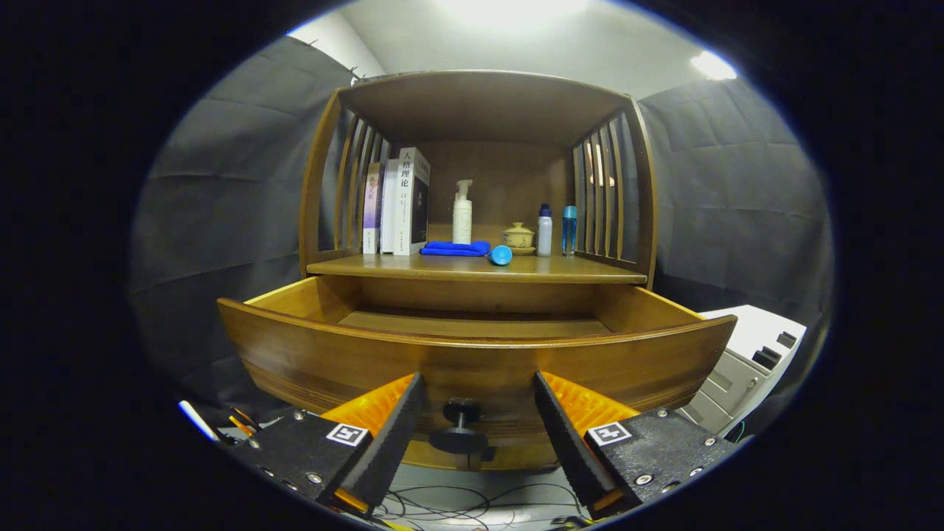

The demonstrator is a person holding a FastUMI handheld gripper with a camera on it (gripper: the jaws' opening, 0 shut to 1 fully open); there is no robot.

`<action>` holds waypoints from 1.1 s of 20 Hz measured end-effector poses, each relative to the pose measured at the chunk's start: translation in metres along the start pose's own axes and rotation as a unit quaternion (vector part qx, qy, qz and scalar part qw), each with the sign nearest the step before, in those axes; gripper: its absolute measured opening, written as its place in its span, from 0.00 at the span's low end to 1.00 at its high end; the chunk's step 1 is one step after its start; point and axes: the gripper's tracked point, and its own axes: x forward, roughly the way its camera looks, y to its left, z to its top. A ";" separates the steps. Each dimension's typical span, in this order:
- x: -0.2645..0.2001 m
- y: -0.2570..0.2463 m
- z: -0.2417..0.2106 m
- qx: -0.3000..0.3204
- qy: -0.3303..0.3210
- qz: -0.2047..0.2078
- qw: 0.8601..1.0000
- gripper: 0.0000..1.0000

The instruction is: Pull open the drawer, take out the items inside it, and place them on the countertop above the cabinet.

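Note:
The wooden drawer stands pulled out of the cabinet, its curved front just ahead of my fingers. Its dark round knob sits between the fingertips, untouched on both sides. My gripper is open, level with the drawer front. What shows of the drawer's floor is bare; the near part is hidden behind the front panel. On the countertop above lie a folded blue cloth and a small blue ball.
On the countertop stand books at left, a white pump bottle, a small lidded cup, a white bottle and a blue bottle. A white-grey unit stands right of the drawer. Cables lie on the floor below.

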 end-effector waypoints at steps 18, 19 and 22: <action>0.063 -0.003 0.015 -0.011 0.006 0.009 1.000 0.95; 0.069 -0.003 0.016 -0.011 0.006 0.009 1.000 0.95; 0.086 -0.003 0.018 -0.011 0.007 0.008 1.000 0.95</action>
